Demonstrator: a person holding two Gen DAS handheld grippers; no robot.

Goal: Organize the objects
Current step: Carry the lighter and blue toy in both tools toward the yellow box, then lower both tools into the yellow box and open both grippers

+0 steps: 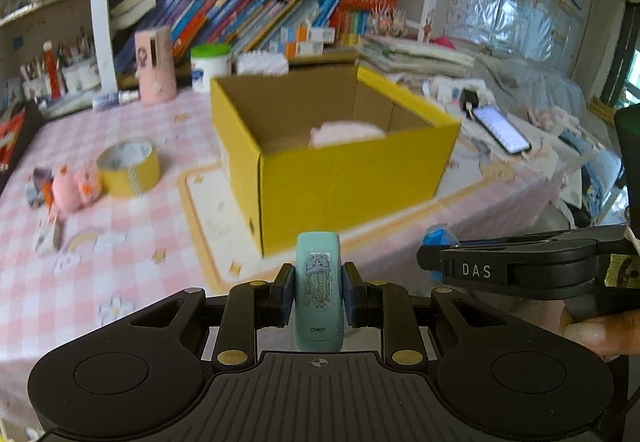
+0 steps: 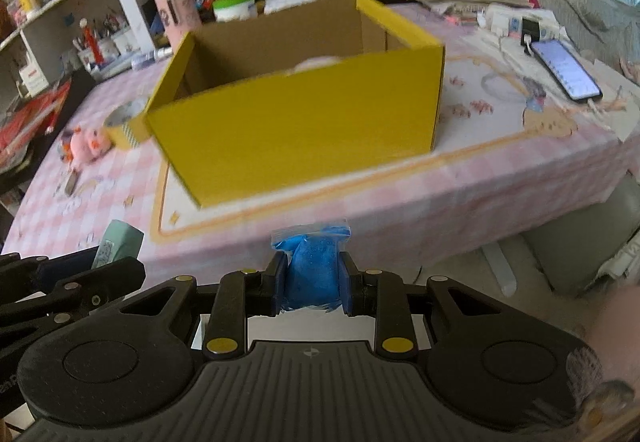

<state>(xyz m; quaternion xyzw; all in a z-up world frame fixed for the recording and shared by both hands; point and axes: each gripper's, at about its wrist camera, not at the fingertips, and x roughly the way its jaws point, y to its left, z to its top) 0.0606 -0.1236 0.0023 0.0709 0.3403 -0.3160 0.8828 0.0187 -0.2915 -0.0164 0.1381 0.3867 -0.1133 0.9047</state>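
Note:
An open yellow cardboard box (image 1: 344,178) stands on the pink checked tablecloth, with a pale pink soft thing (image 1: 344,132) inside. My left gripper (image 1: 318,294) is shut on a mint-green case (image 1: 318,282) with a drawing on it, held in front of the box near the table's front edge. My right gripper (image 2: 313,282) is shut on a small bag of blue powder (image 2: 312,270), also held short of the box (image 2: 296,126). The mint case shows in the right wrist view (image 2: 118,246) at the left, and the right gripper shows in the left wrist view (image 1: 436,254).
A roll of yellow tape (image 1: 129,170) and pink plush toys (image 1: 74,190) lie left of the box. A phone (image 1: 502,128) on a charger lies at the right. A pink holder (image 1: 156,64), a white jar (image 1: 211,66) and bookshelves stand behind.

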